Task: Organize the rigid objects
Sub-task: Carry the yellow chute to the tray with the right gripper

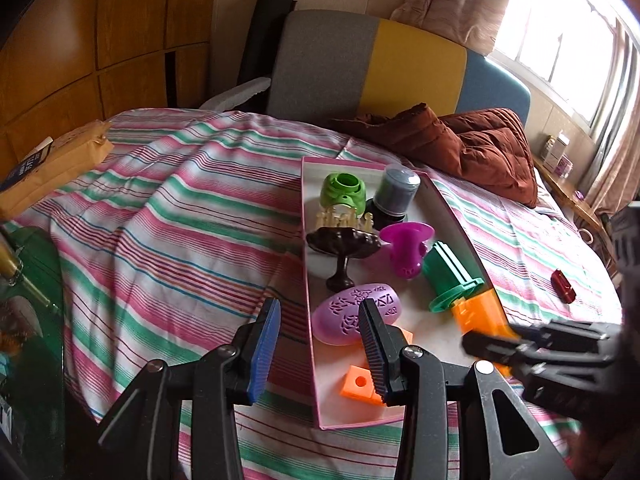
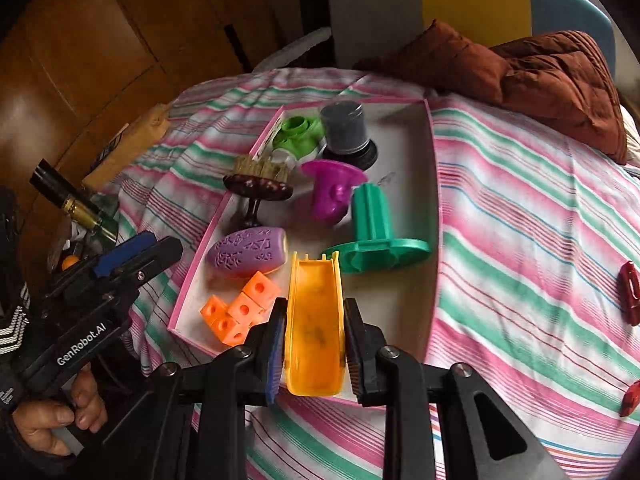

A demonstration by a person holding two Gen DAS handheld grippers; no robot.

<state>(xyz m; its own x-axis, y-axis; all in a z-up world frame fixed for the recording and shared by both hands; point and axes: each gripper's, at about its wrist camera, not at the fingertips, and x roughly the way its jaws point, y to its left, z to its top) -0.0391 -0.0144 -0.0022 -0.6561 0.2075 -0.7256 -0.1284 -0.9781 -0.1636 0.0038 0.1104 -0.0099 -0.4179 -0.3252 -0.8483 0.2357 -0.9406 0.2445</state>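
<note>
A white box with a pink rim (image 2: 434, 184) lies on the striped bedsheet. In it are a purple patterned oval (image 2: 248, 252), orange cubes (image 2: 240, 312), a teal spool (image 2: 376, 236), a magenta piece (image 2: 332, 192), a dark stand (image 2: 256, 188), a lime part (image 2: 298, 132) and a grey jar (image 2: 346, 128). My right gripper (image 2: 316, 304) is shut on an orange trough-shaped piece (image 2: 316, 320) over the box's near end. My left gripper (image 1: 320, 304) hovers open over the box's left wall (image 1: 310, 240), nothing between its pads. The right gripper (image 1: 520, 344) shows blurred at right.
Two red pieces (image 2: 630, 292) (image 2: 632, 398) lie on the sheet right of the box. A brown quilt (image 1: 480, 148) is bunched at the headboard (image 1: 412, 68). A padded envelope (image 1: 52, 168) and a bottle (image 2: 68, 196) sit at the left. A hand (image 2: 60, 416) holds the left gripper.
</note>
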